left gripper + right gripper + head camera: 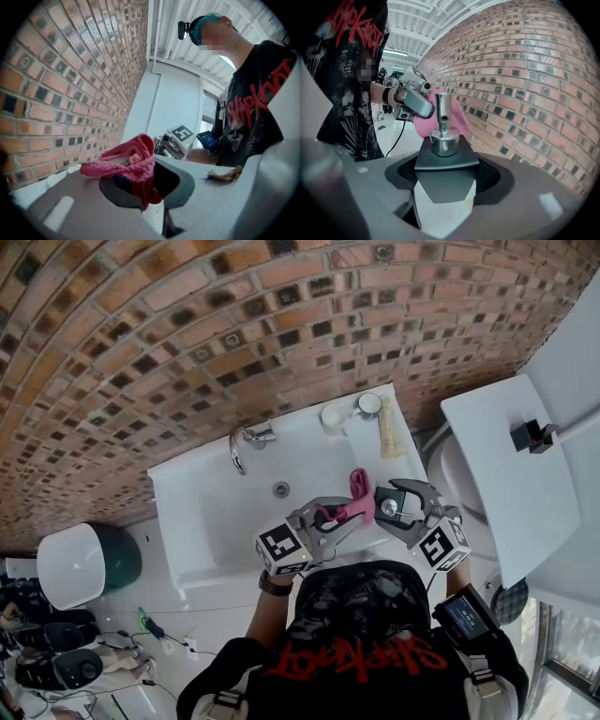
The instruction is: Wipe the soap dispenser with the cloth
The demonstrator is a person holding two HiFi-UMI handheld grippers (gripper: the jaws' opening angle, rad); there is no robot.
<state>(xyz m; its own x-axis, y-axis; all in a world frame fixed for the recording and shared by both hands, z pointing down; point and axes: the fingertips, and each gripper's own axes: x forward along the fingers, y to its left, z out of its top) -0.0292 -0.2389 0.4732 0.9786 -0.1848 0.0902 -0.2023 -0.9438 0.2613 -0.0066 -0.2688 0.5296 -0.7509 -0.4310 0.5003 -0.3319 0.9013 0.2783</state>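
The right claw (446,185) stands wide, clamped on the soap dispenser (443,164), which has a white body, a dark angular shoulder, and a chrome collar and pump stem. The left claw (143,187) pinches the pink knitted cloth (133,161), bunched and drooping between its jaws. Both hang over the front edge of the white sink (202,512), with the cloth just beside the pump. Beyond rises a brick wall (141,334).

Bathroom, white sink (187,507), tap (244,440), brick wall (141,334)
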